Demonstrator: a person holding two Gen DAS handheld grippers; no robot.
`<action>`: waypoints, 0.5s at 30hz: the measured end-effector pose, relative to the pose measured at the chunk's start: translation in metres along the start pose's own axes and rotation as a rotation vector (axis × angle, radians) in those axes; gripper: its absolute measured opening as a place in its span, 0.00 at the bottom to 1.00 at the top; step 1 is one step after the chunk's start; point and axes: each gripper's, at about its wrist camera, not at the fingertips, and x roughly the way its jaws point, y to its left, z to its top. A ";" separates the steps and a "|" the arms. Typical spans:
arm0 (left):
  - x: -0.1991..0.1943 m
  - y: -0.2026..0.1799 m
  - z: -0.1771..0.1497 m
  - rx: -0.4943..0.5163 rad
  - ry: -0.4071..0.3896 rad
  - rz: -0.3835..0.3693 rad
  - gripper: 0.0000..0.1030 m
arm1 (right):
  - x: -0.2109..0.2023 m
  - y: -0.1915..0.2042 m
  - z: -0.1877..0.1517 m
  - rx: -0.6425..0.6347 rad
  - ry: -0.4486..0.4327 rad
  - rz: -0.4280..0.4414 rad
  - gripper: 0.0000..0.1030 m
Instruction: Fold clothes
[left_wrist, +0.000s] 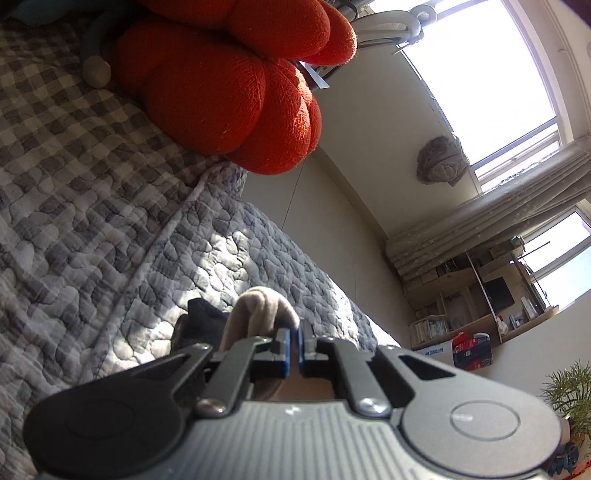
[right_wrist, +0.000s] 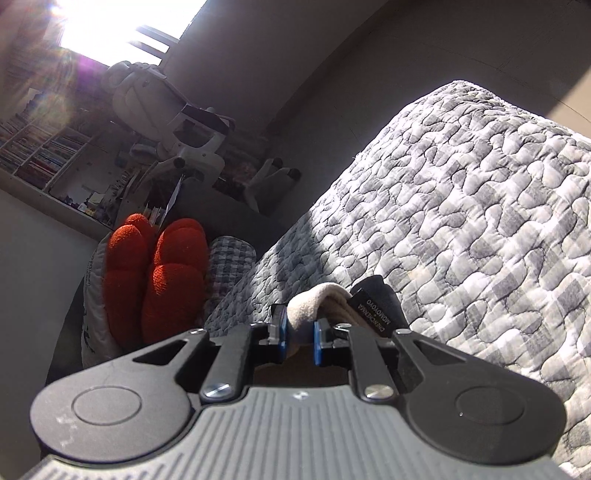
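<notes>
While both tongs grip: each pair is clamped on the same beige garment, lifted clear above the bed.
Left tongs (left_wrist: 294, 345): jaws pressed almost together on a thin fold of the beige garment (left_wrist: 264, 312), which bulges up and away just past the tips.
Right tongs (right_wrist: 298, 341): jaws a little apart, pinching a thicker bunch of the beige garment (right_wrist: 314, 301), with a black label (right_wrist: 371, 312) lying just to the right of the tips.
Garment's place: at the tips of both tongs and hanging below them; the hanging part is hidden by the tong bodies.
Long axis: judged to run across from one pair of tongs to the other, as a held edge; its full length cannot be seen.
Nearer hand: neither, since both already hold it.
Bed (left_wrist: 110, 206): grey checked quilt, ahead and to the left of the left tongs, ahead and to the right of the right tongs (right_wrist: 461, 206).
Red cushion (left_wrist: 229, 85): well beyond the left tongs, on the bed.
Next move, judged: carry the held edge forward over the quilt and lay it down flat.
</notes>
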 end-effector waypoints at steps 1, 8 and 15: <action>0.007 0.002 0.003 -0.003 0.003 0.012 0.04 | 0.006 -0.002 0.002 0.009 0.003 -0.002 0.16; 0.040 0.011 0.011 -0.008 -0.002 0.050 0.05 | 0.038 -0.022 0.014 0.084 0.017 0.018 0.19; 0.021 -0.002 0.007 0.075 -0.105 0.068 0.38 | 0.016 -0.019 0.017 0.061 -0.093 0.093 0.57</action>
